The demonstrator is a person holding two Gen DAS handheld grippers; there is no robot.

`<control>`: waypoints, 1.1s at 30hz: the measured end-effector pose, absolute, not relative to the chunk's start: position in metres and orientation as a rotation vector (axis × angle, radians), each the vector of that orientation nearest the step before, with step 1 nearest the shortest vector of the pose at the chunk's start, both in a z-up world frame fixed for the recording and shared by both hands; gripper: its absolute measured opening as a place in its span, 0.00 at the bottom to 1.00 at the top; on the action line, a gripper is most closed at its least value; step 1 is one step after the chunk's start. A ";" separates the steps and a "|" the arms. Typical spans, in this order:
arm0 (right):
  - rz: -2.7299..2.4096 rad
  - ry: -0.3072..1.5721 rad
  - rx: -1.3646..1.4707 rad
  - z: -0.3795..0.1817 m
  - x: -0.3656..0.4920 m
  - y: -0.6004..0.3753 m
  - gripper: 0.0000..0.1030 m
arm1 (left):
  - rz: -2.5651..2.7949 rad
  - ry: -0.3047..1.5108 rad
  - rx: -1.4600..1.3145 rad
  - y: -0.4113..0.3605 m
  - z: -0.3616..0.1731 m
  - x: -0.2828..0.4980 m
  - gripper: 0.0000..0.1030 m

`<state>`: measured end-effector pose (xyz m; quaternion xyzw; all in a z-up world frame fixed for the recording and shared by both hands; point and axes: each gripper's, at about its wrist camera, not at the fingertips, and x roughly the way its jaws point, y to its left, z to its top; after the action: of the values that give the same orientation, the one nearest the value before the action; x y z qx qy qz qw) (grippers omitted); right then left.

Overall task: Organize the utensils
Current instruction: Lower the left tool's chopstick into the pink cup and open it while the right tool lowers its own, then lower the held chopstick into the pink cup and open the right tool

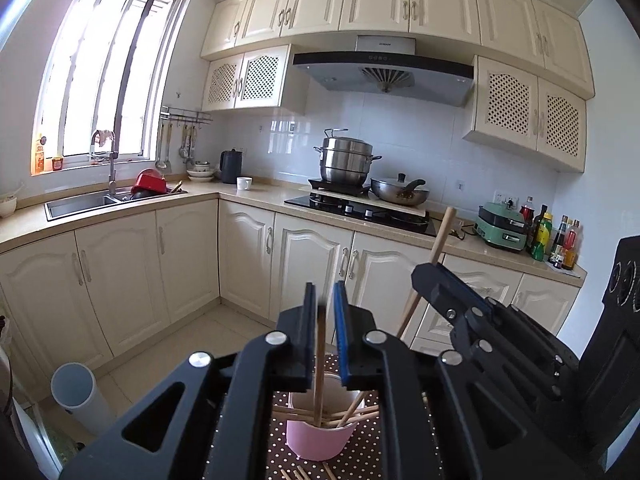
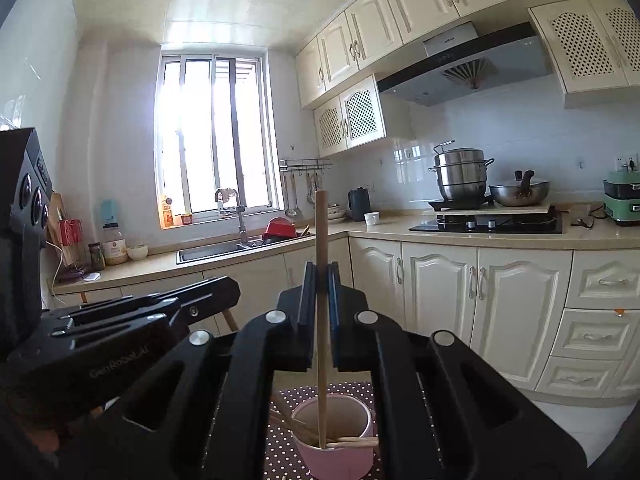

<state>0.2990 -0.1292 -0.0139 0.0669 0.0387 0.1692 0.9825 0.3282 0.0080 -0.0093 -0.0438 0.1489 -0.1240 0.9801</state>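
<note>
A pink cup (image 1: 318, 442) stands on a dotted brown mat (image 1: 280, 452) below both grippers and holds several wooden chopsticks. My left gripper (image 1: 323, 292) is open, with one upright chopstick (image 1: 320, 360) standing loose between its fingers, its lower end in the cup. My right gripper (image 2: 321, 270) is shut on another chopstick (image 2: 321, 320), held upright with its lower end inside the cup (image 2: 336, 452). The right gripper (image 1: 434, 276) and its chopstick also show at the right of the left wrist view. The left gripper (image 2: 224, 286) shows at the left of the right wrist view.
Loose chopsticks (image 1: 304, 472) lie on the mat in front of the cup. A grey bin (image 1: 80, 400) stands on the floor to the left. Beyond are cream cabinets, a sink (image 1: 88, 202), a stove with pots (image 1: 360, 196) and bottles (image 1: 556, 240) on the counter.
</note>
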 end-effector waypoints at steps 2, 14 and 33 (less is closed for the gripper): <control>0.341 0.088 0.135 -0.016 0.300 -0.129 0.06 | -0.230 0.288 -0.092 0.011 -0.010 0.324 0.34; 0.343 0.156 0.128 -0.030 0.299 -0.126 0.06 | -0.190 0.287 -0.051 0.017 -0.008 0.308 0.45; 0.332 0.218 0.135 -0.032 0.284 -0.131 0.07 | -0.112 0.267 0.020 0.026 -0.002 0.277 0.61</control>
<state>0.2838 -0.1314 -0.0318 0.0671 0.1083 0.1646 0.9781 0.2766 0.0258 -0.0022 0.0100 0.1328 -0.0560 0.9895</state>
